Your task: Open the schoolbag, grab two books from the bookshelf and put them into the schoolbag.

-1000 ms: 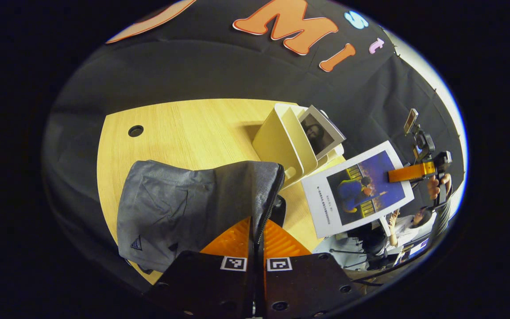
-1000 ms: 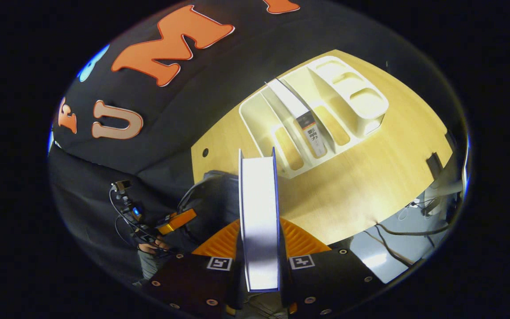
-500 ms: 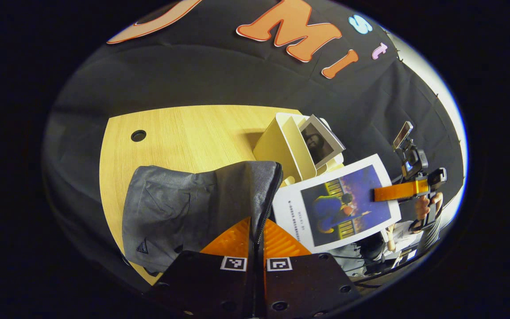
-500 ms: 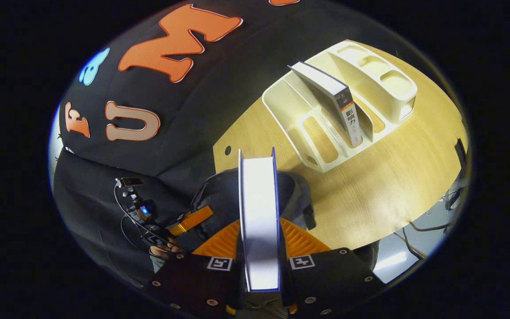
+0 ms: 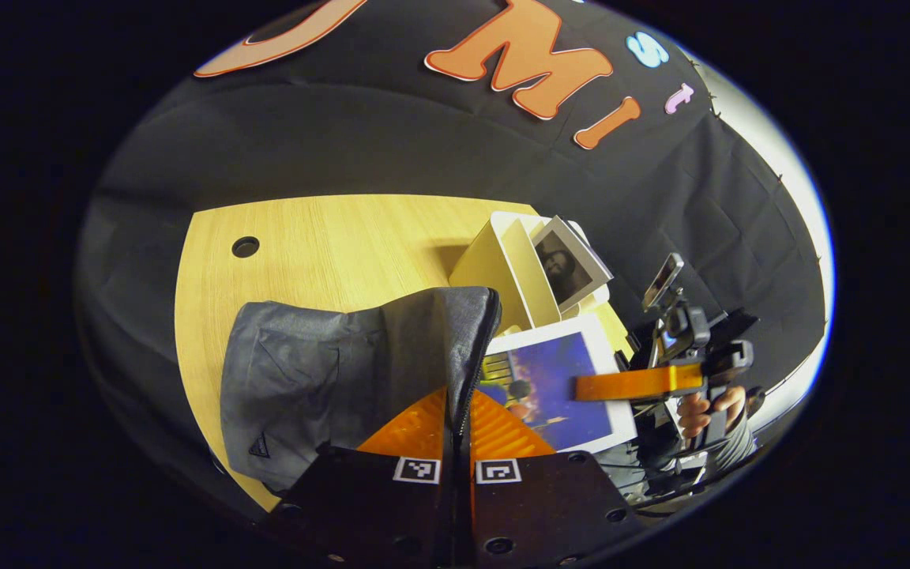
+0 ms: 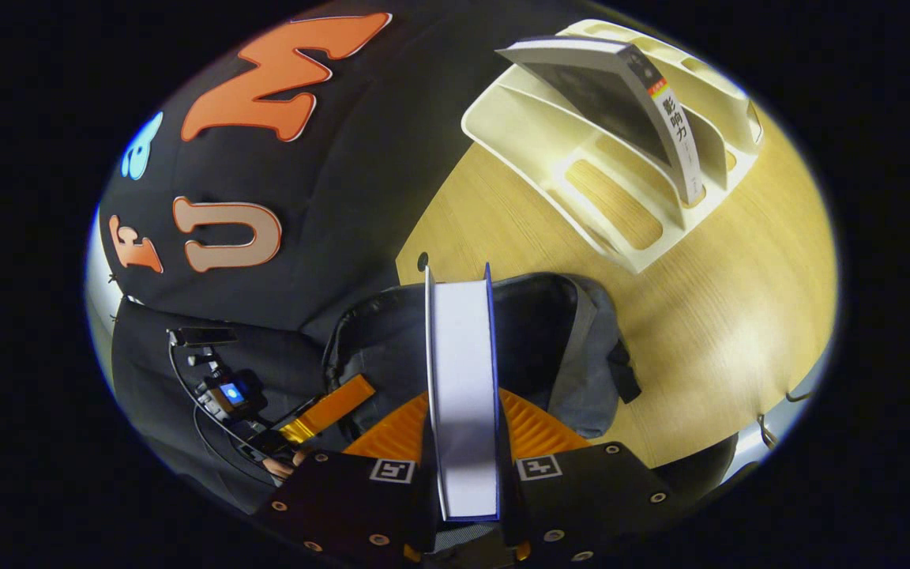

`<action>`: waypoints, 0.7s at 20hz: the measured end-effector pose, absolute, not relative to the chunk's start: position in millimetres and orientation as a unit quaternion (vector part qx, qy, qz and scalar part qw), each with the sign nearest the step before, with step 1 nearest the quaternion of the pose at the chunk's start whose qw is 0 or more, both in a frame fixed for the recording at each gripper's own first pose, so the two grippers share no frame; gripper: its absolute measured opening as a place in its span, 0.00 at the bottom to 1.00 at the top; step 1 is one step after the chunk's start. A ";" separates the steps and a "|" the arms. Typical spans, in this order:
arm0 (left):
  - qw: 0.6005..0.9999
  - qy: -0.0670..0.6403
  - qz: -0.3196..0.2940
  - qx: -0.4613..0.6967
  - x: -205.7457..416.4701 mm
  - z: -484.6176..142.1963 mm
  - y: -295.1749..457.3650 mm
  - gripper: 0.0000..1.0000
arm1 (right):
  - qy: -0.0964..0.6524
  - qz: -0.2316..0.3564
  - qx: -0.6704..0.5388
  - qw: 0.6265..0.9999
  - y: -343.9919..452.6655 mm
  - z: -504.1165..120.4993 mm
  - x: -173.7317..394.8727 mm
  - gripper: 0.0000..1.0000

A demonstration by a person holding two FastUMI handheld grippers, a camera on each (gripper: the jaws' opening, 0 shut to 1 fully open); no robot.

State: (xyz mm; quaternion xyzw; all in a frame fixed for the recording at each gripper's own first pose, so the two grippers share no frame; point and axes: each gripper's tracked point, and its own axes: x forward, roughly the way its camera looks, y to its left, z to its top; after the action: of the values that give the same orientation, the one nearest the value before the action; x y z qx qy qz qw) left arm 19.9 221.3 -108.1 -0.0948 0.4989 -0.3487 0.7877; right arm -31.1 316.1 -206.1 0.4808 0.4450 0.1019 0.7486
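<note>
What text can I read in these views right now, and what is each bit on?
"影响力": on the spine of the shelved book leaning in the bookshelf.
Held book: its cover is in view, but no print on it can be read.
Schoolbag: small corner patch, too small to read.

- Blue-covered book (image 5: 554,387): near corner hidden behind the schoolbag's (image 5: 344,363) zipper edge, just right of the left tool (image 5: 455,431); a strip of cover hidden under a finger of the right tool (image 5: 635,382).
- Same book (image 6: 463,395), right gripper view: fore-edge on; covers unseen; lower end cut off between the tool's fingers.
- Schoolbag interior (image 6: 534,332): dark, contents cannot be told.
- Second book (image 5: 568,265) in the bookshelf (image 5: 502,265): lower part hidden by a divider.
- Cover print on both books: too small to read.
</note>
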 end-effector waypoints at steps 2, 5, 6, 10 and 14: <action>0.787 0.497 -0.350 -0.105 19.6 -107.9 216.6 0.02 | 0.440 0.100 0.494 0.743 329.3 -221.6 -23.8 0.32; 0.785 0.499 -0.347 -0.117 19.6 -108.3 216.4 0.02 | 0.440 0.096 0.500 0.740 349.1 -240.3 -18.0 0.32; 0.785 0.499 -0.348 -0.118 20.1 -107.2 214.8 0.02 | 0.437 0.099 0.500 0.741 356.7 -245.3 -13.8 0.33; 0.784 0.500 -0.349 -0.116 20.7 -106.5 218.0 0.02 | 0.424 0.103 0.498 0.749 377.7 -259.5 1.9 0.32; 0.783 0.499 -0.351 -0.121 19.9 -105.1 213.2 0.03 | 0.415 0.104 0.508 0.748 399.1 -271.6 11.7 0.33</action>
State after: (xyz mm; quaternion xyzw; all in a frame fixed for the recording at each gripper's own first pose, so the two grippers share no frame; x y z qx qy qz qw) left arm 19.9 213.2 -105.1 -0.1213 0.4989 -0.3511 0.7830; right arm 11.7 399.1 -271.6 0.5081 0.4150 0.1036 0.7476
